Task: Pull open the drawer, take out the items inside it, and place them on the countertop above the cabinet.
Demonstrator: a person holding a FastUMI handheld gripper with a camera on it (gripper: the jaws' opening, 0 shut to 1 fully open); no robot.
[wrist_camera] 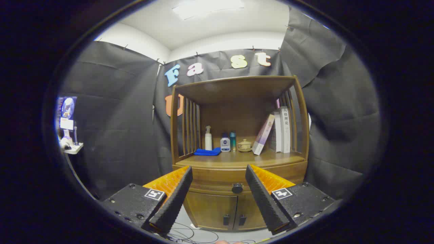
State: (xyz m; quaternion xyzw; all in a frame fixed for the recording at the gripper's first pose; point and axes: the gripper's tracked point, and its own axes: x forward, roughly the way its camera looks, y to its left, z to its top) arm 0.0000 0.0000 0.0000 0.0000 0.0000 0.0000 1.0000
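Tongs [218, 173] spread wide, drawer [217, 179] shut beyond, knob [237, 188] seemingly between.

Drawer [234, 179] closed, contents hidden. Gripper [218, 174] fingers spread wide, covering the drawer front's ends at 9 and 3 o'clock of the knob [237, 188]. Cabinet [217, 211] base partly blocked by fingers. Bottle [225, 142] label too small. Stand [69, 135] at far 9 o'clock cut off, blurry.

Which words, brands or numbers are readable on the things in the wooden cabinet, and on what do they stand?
White book spine: dark characters, too small to read.
Small bottle label: blurred.
Leaning book: unreadable.
The open gripper, fingers apart before the drawer knob, bears square markers, no words.
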